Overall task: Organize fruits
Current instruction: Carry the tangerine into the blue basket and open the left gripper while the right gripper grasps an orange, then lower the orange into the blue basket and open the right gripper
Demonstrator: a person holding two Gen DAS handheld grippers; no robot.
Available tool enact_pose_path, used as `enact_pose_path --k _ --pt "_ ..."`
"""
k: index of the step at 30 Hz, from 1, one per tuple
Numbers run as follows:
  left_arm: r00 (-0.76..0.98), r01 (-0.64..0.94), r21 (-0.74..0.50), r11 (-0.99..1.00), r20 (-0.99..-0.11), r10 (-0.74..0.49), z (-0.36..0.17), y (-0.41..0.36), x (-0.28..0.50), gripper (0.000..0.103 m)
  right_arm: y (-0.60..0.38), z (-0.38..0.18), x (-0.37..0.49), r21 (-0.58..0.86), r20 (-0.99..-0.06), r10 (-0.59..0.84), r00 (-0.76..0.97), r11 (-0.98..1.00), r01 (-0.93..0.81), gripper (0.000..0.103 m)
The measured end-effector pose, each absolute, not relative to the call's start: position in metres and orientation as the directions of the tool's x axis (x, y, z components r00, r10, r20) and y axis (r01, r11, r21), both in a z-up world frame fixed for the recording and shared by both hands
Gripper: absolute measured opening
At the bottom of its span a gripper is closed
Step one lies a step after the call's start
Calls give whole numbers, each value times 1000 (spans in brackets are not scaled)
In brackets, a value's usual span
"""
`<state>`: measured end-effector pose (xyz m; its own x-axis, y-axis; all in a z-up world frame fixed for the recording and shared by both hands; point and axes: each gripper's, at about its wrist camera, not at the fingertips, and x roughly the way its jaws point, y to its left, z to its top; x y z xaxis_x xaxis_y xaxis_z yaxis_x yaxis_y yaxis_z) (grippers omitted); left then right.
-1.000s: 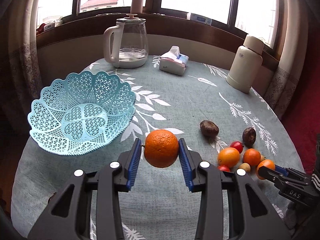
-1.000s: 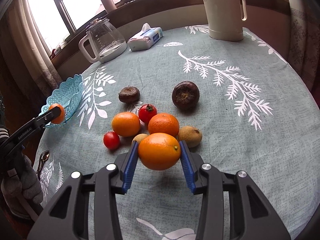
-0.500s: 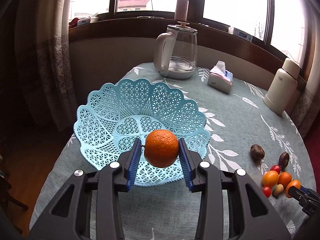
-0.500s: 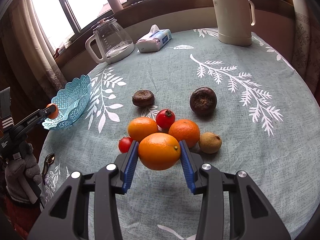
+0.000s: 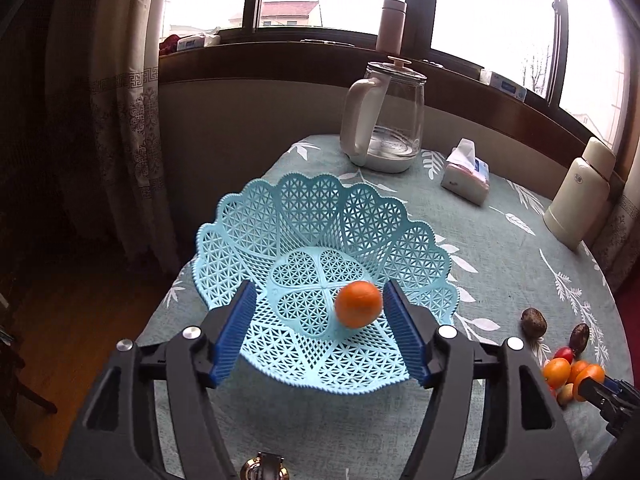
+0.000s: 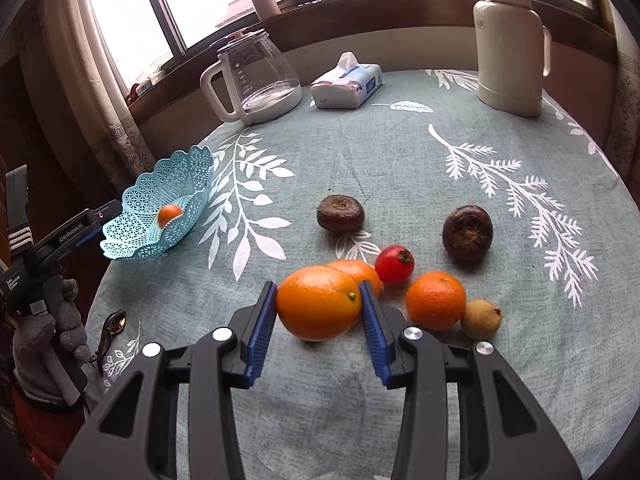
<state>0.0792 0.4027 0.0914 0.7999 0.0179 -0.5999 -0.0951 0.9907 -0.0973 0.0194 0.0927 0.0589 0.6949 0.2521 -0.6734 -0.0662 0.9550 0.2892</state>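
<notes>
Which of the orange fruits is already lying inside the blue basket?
Only the small orange beside the open left gripper lies in the basket; the others remain on the table.

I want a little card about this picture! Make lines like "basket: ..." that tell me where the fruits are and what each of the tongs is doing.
basket: light blue lattice basket near the table edge
fruit in basket: one small orange, nothing gripping it
left tongs: open, over the basket
right tongs: shut on a big orange
fruit on the cloth: two more oranges, one red fruit, two dark brown fruits, one small tan fruit
also on table: glass kettle, tissue pack, cream flask
</notes>
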Motion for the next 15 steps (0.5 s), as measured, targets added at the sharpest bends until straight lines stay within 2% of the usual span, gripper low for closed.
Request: enact_pose_path --k 6,8,15 --pt "811 -148 -96 984 -581 65 104 422 73 72 130 77 35 270 -649 298 700 950 -154 42" --pt "815 -157 -91 983 -575 77 108 426 70 78 145 84 41 269 -640 318 699 945 -185 42" --pt "831 -166 -91 982 -548 90 122 433 61 86 199 98 61 253 -619 379 688 925 -282 42"
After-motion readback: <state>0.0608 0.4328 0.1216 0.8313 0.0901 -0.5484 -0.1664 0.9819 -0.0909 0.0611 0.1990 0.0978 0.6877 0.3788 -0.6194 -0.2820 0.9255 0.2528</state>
